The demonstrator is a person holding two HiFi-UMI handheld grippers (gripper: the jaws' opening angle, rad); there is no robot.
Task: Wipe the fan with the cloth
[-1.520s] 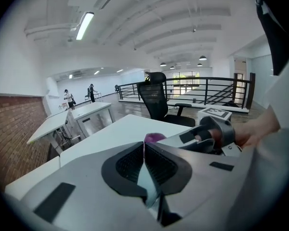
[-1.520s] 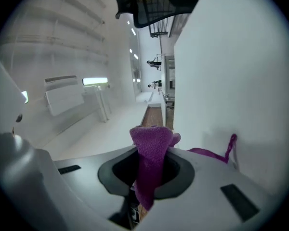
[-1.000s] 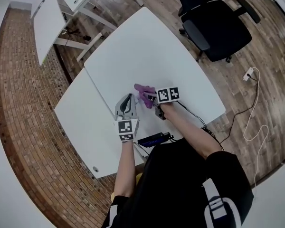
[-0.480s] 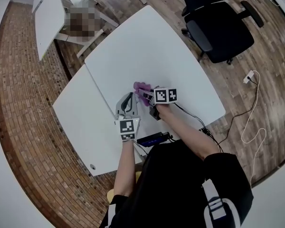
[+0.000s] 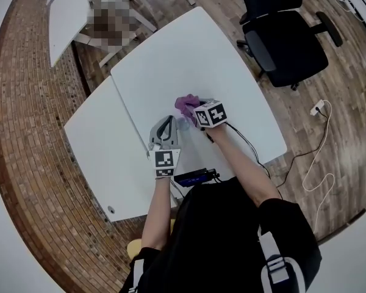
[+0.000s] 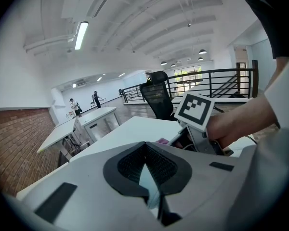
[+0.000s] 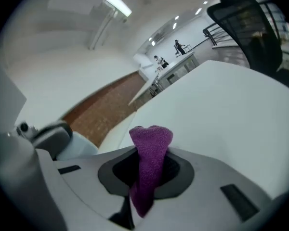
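1. Head view: both your grippers are over the near part of the white table (image 5: 232,66), close together, with the black office chair (image 5: 287,41) beyond the far edge.
2. Your left gripper (image 5: 168,122) points away from you. Left gripper view: its jaws are pressed together on a thin pale-blue piece between the pads, which looks like part of the fan (image 6: 149,184).
3. In the head view the fan (image 5: 182,123) shows only as a small pale-blue patch just right of the left gripper's tips. It's too small to make out its shape.
4. Your right gripper (image 7: 145,174) is pinching the purple cloth (image 7: 151,143). A fold sticks up past the pads and the rest hangs below them.
5. Head view: the cloth (image 5: 186,104) is bunched at the right gripper (image 5: 194,110) tips, just beyond the fan patch. I can't tell whether they touch.
6. A black cable (image 5: 247,144) runs from your right hand back towards the table's near edge.
7. A small black device (image 5: 195,177) sits at that edge, by your left wrist.
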